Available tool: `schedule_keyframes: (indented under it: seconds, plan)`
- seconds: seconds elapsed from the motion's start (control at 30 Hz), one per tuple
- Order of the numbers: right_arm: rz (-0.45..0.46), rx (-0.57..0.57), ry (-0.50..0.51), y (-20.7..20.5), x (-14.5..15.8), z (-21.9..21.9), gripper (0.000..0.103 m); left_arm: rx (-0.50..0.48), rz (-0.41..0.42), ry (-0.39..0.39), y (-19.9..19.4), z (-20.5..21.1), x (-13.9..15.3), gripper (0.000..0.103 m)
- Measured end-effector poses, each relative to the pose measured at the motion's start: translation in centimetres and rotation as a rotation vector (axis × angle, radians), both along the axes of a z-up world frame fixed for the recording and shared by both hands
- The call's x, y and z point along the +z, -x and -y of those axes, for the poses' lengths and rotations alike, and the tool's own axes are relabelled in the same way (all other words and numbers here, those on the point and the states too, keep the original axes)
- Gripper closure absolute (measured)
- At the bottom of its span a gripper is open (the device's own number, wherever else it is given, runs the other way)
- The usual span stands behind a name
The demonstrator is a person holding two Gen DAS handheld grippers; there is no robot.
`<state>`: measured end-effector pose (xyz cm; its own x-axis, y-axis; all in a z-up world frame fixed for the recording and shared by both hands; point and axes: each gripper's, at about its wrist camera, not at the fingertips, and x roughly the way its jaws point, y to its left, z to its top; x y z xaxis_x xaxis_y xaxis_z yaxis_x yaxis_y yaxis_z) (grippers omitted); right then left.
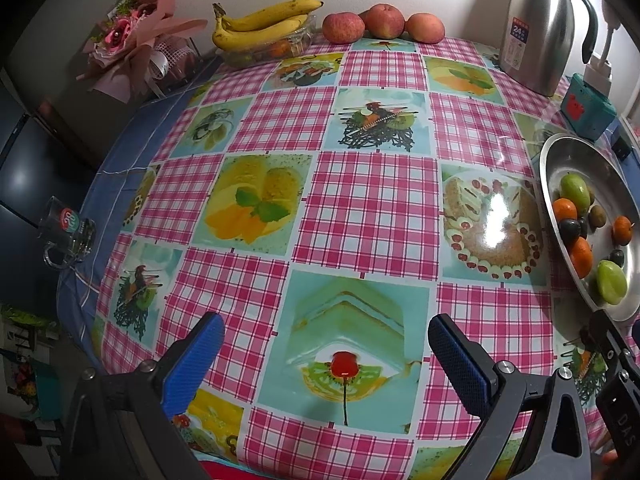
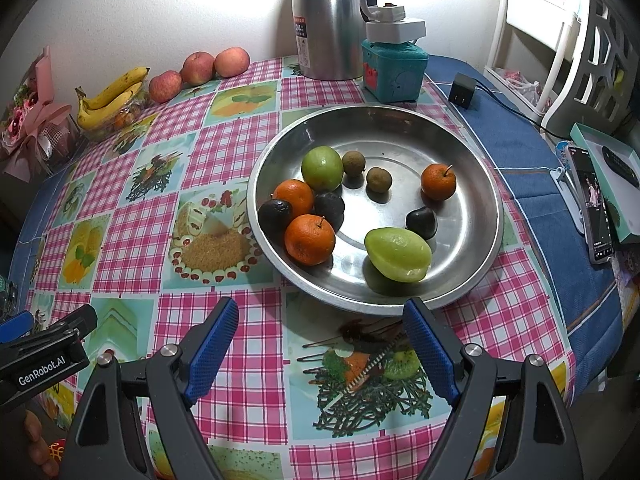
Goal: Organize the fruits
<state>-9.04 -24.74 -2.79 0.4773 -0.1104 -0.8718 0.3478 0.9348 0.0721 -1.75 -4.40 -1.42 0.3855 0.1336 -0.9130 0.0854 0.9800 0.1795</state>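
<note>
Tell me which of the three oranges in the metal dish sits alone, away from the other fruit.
The orange on the dish's right side, stem up. The other two oranges are bunched on the left, touching dark fruits.

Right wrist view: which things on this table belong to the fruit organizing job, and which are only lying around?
Part of the job:
- metal dish
- three oranges
- two green fruits
- three dark fruits
- two small brown fruits
- probably also the apples and bananas

Just lying about:
- steel flask
- teal box
- phone
- black charger
- flower bouquet
</note>
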Motion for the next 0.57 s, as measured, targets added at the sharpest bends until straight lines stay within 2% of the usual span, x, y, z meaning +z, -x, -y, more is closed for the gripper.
schedule_keyframes:
  seconds: [0.33, 0.47, 0.57]
  plan:
    - [-0.006, 0.004, 0.0, -0.07, -0.07, -0.06, 0.018, 0.005, -0.005, 0.004, 0.02, -0.03, -0.08, 0.0]
    - [-0.008, 0.007, 0.0, -0.08, -0.12, 0.03, 0.018, -0.018, 0.034, -0.004, 0.42, 0.26, 0.38, 0.0]
    - [-0.008, 0.006, 0.0, -0.06, -0.12, 0.01, 0.018, -0.02, 0.031, 0.014, 0.37, 0.3, 0.48, 0.0]
